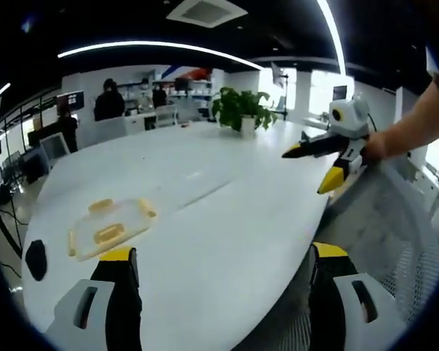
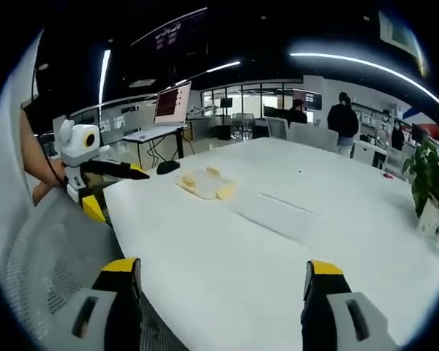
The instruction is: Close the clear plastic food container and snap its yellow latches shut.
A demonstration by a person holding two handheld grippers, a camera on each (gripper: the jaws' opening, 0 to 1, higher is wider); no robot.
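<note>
In the left gripper view, the left gripper (image 1: 223, 274) has its two black, yellow-tipped jaws spread wide apart, with nothing between them and nothing touching them. They hover over the near edge of a large white table (image 1: 227, 212).

Ahead of the left jaw lies the clear plastic food container (image 1: 111, 227), flat on the table near its left end, with yellow latches (image 1: 107, 235) showing along its sides. It rests apart from both grippers. A small black object (image 1: 35, 259) sits on the table edge just to its left.

In the right gripper view, the right gripper (image 2: 223, 274) is likewise fully spread and empty, poised above the same table. The container appears there further away, towards the far left part of the tabletop.

Each gripper shows in the other's view, held in a person's hand (image 1: 377, 146) beside a grey mesh chair back (image 1: 384, 227), jaws parted.

A potted green plant (image 1: 241, 110) stands at the table's far end. People stand by desks in the office behind.
</note>
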